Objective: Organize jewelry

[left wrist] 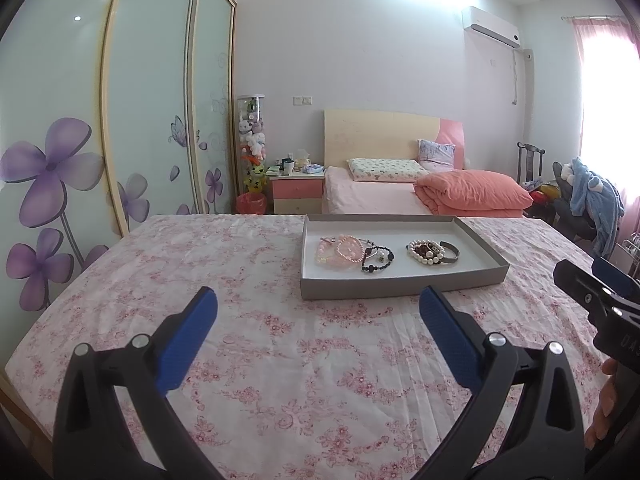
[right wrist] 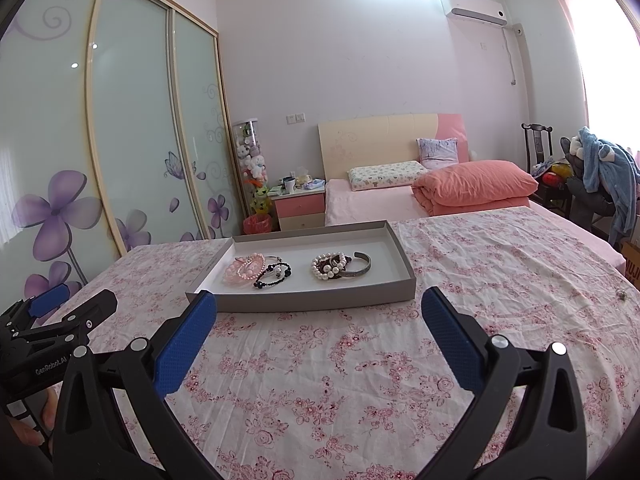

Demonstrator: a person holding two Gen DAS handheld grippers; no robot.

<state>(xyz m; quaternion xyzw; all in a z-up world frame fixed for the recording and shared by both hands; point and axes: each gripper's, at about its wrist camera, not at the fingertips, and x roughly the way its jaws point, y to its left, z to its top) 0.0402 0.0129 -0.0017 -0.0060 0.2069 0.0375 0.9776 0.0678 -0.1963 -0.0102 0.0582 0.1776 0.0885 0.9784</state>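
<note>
Wardrobe doors of frosted glass with purple flowers (left wrist: 52, 168) fill my far left. Moving right, my left gripper (left wrist: 318, 306) hangs over the pink floral cloth (left wrist: 240, 264), its blue-padded jaws spread wide with nothing between them. Past its tips sits the shallow grey cardboard tray (left wrist: 400, 284), flat on the cloth. Inside it, left to right: a pink bead bracelet cluster (left wrist: 340, 254), touching a black bead bracelet (left wrist: 376, 260); then, apart from those, a white pearl bracelet (left wrist: 426, 254) lying against a silver metal cuff bangle (left wrist: 452, 252).

Over to my right gripper (right wrist: 319, 308): also gaping wide, holding nothing, hovering just short of the tray's near wall (right wrist: 304, 300). From this view the pink beads (right wrist: 246, 270) and black beads (right wrist: 274, 274) are at tray left, the pearls (right wrist: 330, 266) and cuff (right wrist: 356, 266) are at tray centre, and the tray's right end is bare. Far right on the cloth lies a small dark thing (right wrist: 621, 293), too small for me to tell what it is.
</note>
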